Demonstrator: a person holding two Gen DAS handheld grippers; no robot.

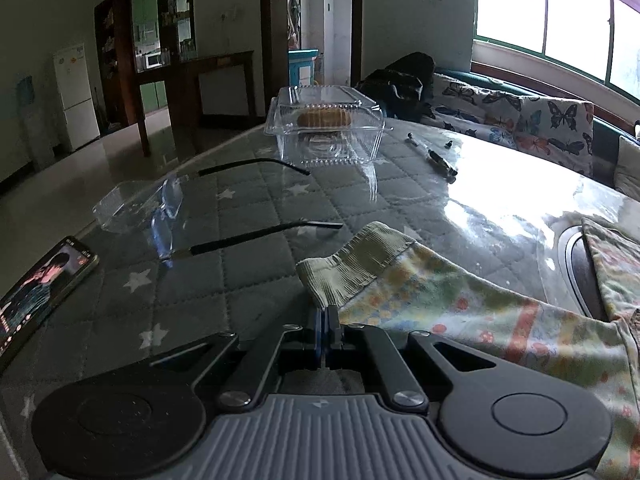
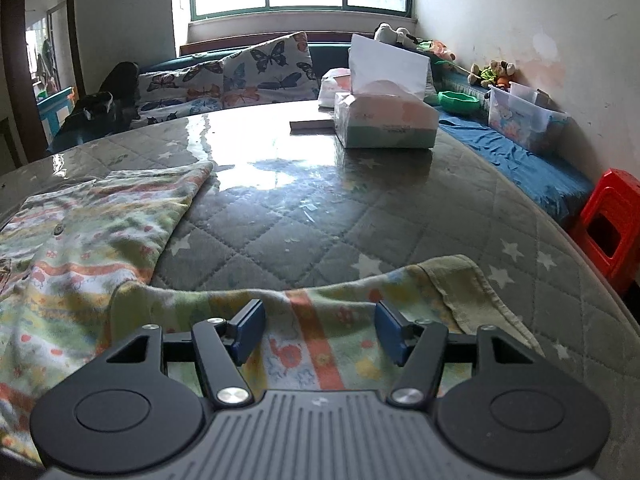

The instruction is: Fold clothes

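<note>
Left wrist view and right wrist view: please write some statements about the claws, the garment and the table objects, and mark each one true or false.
1. The left claw is shut, at the ribbed cuff of the patterned garment. True.
2. The right claw is shut on the sleeve. False: it is open above the sleeve.
3. The clear plastic box is empty. False: a brown baked item lies inside.
4. Safety glasses lie on the table beside a phone. True.
5. The tissue pack lies on the garment. False: it stands apart on the table.
</note>
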